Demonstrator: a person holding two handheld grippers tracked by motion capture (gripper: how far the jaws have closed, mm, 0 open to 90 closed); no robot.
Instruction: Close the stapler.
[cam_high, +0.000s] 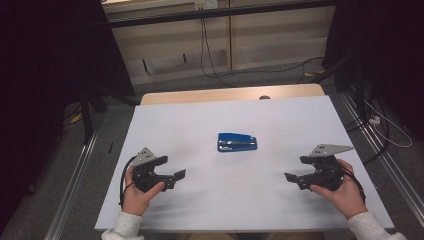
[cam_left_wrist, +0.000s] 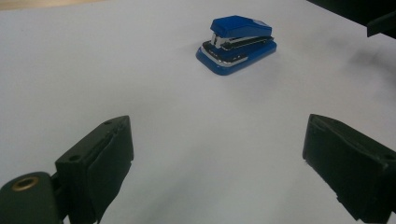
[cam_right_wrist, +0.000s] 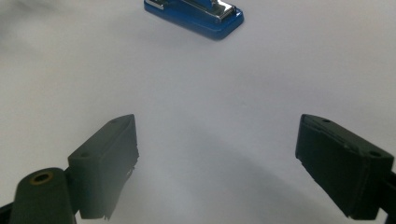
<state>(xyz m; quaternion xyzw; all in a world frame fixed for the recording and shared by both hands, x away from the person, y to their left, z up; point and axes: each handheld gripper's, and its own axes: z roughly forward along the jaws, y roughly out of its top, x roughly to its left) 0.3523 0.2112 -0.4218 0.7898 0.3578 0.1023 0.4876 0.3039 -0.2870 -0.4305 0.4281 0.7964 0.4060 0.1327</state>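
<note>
A blue stapler (cam_high: 237, 142) with a silver metal strip lies near the middle of the white table (cam_high: 200, 120). My left gripper (cam_high: 172, 168) rests low at the front left, held in a hand, with its jaws wide apart and pointing right toward the stapler (cam_left_wrist: 236, 44). At the front right my right gripper (cam_high: 296, 169) is open too, jaws pointing left, nothing between them. The stapler (cam_right_wrist: 196, 16) lies ahead of its jaws, cut off by the top edge of the right gripper view. Both grippers (cam_left_wrist: 215, 161) (cam_right_wrist: 217, 163) are well short of the stapler.
A strip of bare wood (cam_high: 230, 93) runs along the table's far edge. Beyond it are a grey floor with trailing cables (cam_high: 210, 65), black stands at both sides and metal rails (cam_high: 80, 165) beside the table.
</note>
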